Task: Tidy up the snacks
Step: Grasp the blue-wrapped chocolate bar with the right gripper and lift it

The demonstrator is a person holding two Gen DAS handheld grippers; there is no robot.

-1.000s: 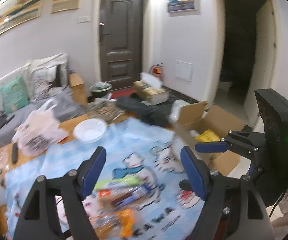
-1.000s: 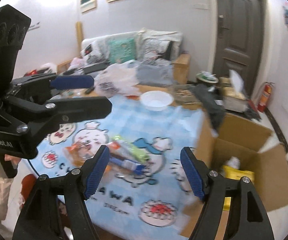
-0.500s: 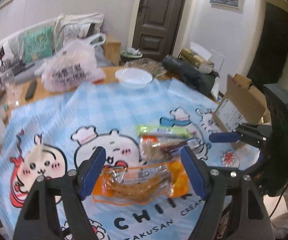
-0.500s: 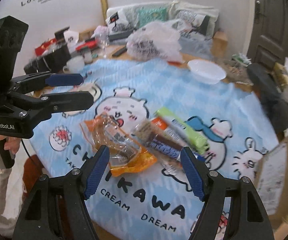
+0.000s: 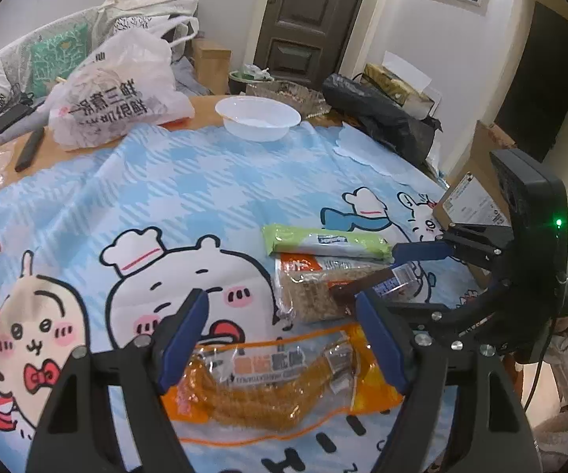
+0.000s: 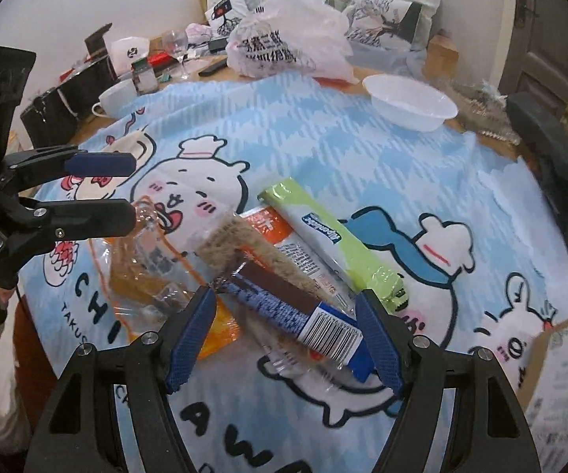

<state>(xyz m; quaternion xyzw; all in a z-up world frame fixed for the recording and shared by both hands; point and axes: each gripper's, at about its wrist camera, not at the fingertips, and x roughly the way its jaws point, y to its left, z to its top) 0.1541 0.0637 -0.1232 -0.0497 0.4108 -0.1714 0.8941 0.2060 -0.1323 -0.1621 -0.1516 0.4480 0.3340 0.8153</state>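
The four snacks lie close together on the tabletop (image 5: 86, 149), on the near part of the blue cartoon cloth (image 5: 213, 197), and each one will probably handle a little differently. The largest is the orange pouch (image 5: 280, 374), with a clear window that shows long twisted fried sticks; it looks light, soft and slippery, and the sticks can break, so I judge it better to pinch it at the flat sealed edge and not across the middle. The left gripper (image 5: 280, 339) hovers directly above this pouch with its jaws spread wide and nothing between them. Next in size is the clear packet with an orange label (image 5: 311, 287), which holds a pale grainy bar; it seems stiffer, but crumbly, and a hold across its narrow width should be enough. The green wrapper (image 5: 323, 241) is long, thin and shiny, so it may slide between the pads, and the middle of its length looks the safest place. The smallest is the brown and blue bar (image 6: 296, 311), which rests slanted over the clear packet; it looks firm and light. The right gripper (image 6: 286, 333) has its jaws released on either side of this bar's barcode end, not yet pressing it, and a grasp across its width seems right.
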